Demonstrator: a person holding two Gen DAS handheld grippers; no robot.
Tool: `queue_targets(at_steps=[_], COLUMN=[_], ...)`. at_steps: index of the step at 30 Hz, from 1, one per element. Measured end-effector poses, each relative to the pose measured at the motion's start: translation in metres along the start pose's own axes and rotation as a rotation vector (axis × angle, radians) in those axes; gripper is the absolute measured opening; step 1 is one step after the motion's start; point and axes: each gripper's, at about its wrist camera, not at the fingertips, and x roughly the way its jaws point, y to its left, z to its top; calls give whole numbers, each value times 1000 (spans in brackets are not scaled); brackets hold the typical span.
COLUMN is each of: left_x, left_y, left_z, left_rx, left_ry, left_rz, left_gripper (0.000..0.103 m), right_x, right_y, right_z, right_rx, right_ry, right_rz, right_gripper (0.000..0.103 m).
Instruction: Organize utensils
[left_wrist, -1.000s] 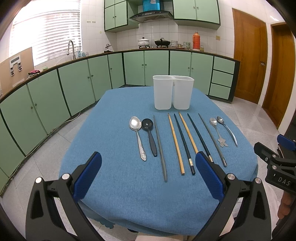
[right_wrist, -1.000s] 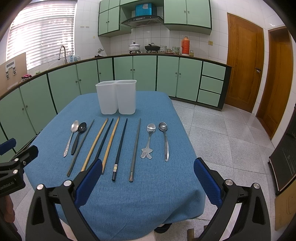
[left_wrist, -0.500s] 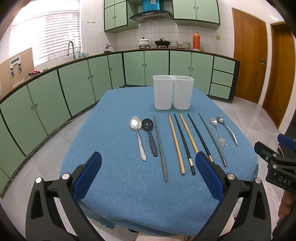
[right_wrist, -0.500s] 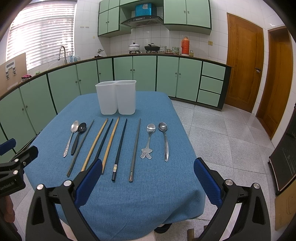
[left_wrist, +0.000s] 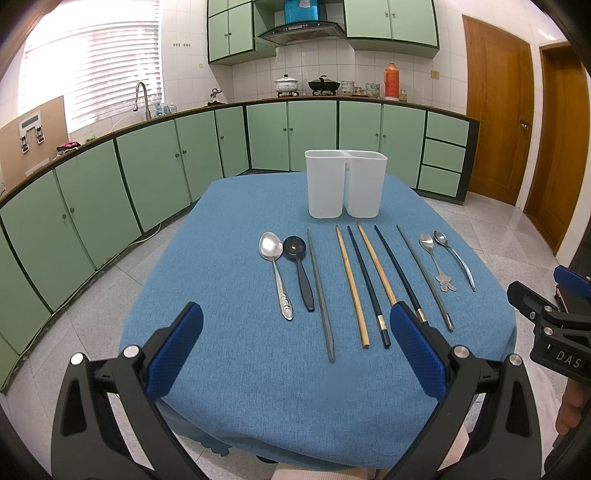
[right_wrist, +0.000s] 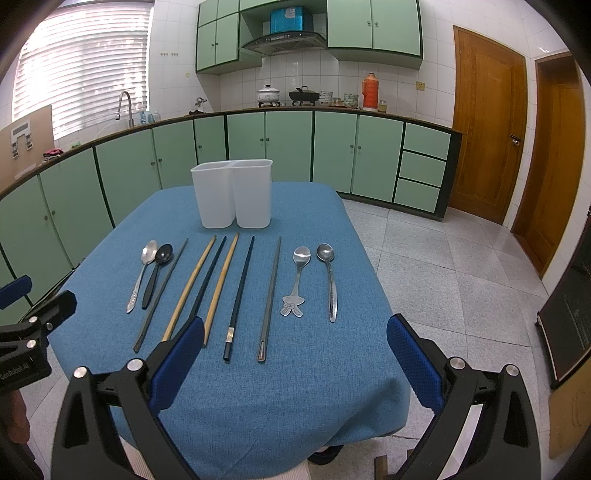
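A white two-compartment holder (left_wrist: 346, 187) (right_wrist: 232, 192) stands at the far side of the blue tablecloth (left_wrist: 258, 369). In front of it lies a row of utensils: a steel spoon (left_wrist: 275, 269), a black spoon (left_wrist: 298, 269), several chopsticks, wooden (left_wrist: 351, 284), dark (left_wrist: 400, 273) and grey (left_wrist: 319, 288), and two small steel spoons (left_wrist: 436, 260) (right_wrist: 328, 277). My left gripper (left_wrist: 295, 347) is open and empty above the near table edge. My right gripper (right_wrist: 295, 354) is open and empty, near the chopstick ends.
Green kitchen cabinets (left_wrist: 147, 173) with a countertop curve behind and left of the table. Wooden doors (right_wrist: 487, 125) stand at the right. A tiled floor (right_wrist: 443, 258) surrounds the table. Each gripper shows at the edge of the other's view.
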Motion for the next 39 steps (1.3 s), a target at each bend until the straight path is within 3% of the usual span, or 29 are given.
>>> queue_targets(at_steps=[30, 39], left_x=[2, 34], left_y=[0, 33], left_z=[0, 8], left_rx=[-1, -49], left_ry=[3, 47], left_rz=[1, 50], left_gripper=[98, 98], right_x=[3, 16], right_y=[1, -9], right_z=[0, 11], right_rx=[2, 22], right_ry=[-3, 3], right_rz=[-1, -9], right_gripper=[97, 97])
